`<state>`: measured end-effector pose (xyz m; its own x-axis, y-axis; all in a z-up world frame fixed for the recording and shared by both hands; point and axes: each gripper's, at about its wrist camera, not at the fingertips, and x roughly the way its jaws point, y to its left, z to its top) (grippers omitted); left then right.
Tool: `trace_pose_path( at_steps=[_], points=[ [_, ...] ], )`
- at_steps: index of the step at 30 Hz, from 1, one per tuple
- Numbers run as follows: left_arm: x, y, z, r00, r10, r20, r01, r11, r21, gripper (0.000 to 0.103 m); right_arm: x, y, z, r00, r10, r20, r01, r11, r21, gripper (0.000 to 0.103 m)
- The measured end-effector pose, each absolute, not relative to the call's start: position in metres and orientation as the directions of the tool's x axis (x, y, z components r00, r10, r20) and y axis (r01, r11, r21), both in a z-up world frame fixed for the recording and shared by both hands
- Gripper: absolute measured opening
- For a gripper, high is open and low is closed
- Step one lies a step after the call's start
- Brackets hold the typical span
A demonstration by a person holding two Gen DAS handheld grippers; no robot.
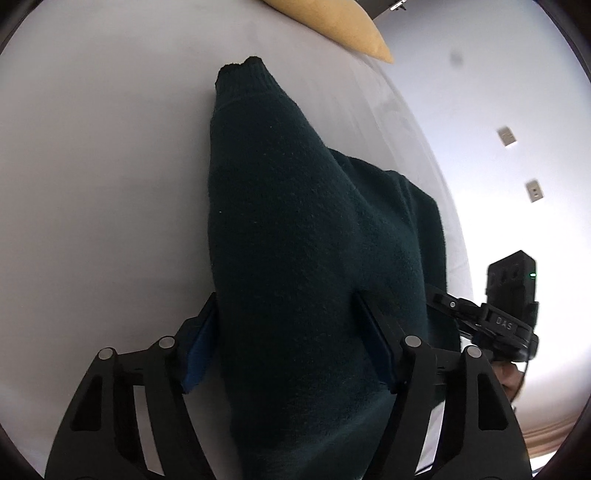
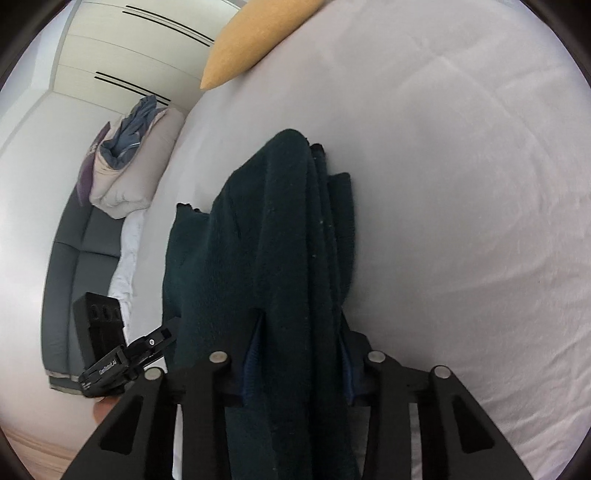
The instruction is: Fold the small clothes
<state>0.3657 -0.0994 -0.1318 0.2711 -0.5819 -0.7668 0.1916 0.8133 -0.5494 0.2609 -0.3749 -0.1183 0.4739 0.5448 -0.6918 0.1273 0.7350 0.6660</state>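
Note:
A dark green knitted sweater hangs between my two grippers above a white bed sheet. My left gripper is shut on the sweater, with thick fabric bunched between its blue-padded fingers. My right gripper is shut on another part of the sweater, which drapes forward in folds down to the sheet. A ribbed cuff or hem points away in the left wrist view. Each gripper shows at the edge of the other's view.
A yellow pillow lies at the far end of the bed; it also shows in the right wrist view. A grey sofa with heaped bedding stands beside the bed. White wardrobe doors stand behind.

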Motion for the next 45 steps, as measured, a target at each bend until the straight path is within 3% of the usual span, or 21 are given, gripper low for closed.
trace_pose_path(
  at_steps=[6, 10, 15, 18, 21, 31, 41, 45],
  points=[
    [0.366, -0.129, -0.124, 0.324, -0.484, -0.813, 0.228, 0.874, -0.429, 0.058, 0.260, -0.349, -0.099, 0.477, 0.362, -0.801, 0.114, 0.878, 0.465, 0.026],
    [0.358, -0.134, -0.121, 0.339, -0.463, -0.819, 0.247, 0.884, -0.398, 0.050, 0.254, -0.338, -0.091, 0.494, 0.287, -0.821, 0.101, 0.919, 0.382, 0.024],
    [0.345, -0.150, -0.099, 0.401, -0.313, -0.861, 0.299, 0.933, -0.201, 0.041, 0.241, -0.311, -0.072, 0.526, 0.134, -0.840, 0.095, 0.972, 0.215, 0.023],
    [0.334, -0.146, -0.090, 0.400, -0.343, -0.850, 0.288, 0.927, -0.239, 0.039, 0.226, -0.287, -0.050, 0.559, 0.053, -0.828, 0.058, 0.993, 0.103, 0.023],
    [0.321, -0.126, -0.073, 0.400, -0.372, -0.838, 0.279, 0.920, -0.276, 0.039, 0.206, -0.277, -0.030, 0.582, 0.075, -0.810, 0.033, 0.993, 0.115, 0.022],
    [0.215, -0.047, -0.015, 0.470, -0.330, -0.818, 0.311, 0.930, -0.196, 0.040, 0.113, -0.201, 0.005, 0.606, 0.198, -0.770, -0.101, 0.980, 0.172, 0.022],
    [0.180, 0.016, -0.077, 0.402, -0.393, -0.827, 0.288, 0.911, -0.294, 0.042, 0.076, -0.177, -0.057, 0.546, 0.372, -0.751, -0.108, 0.920, 0.377, 0.023],
    [0.193, 0.021, -0.099, 0.400, -0.445, -0.801, 0.283, 0.891, -0.354, 0.052, 0.081, -0.194, -0.093, 0.522, 0.420, -0.742, -0.016, 0.875, 0.484, 0.024]
  ],
)
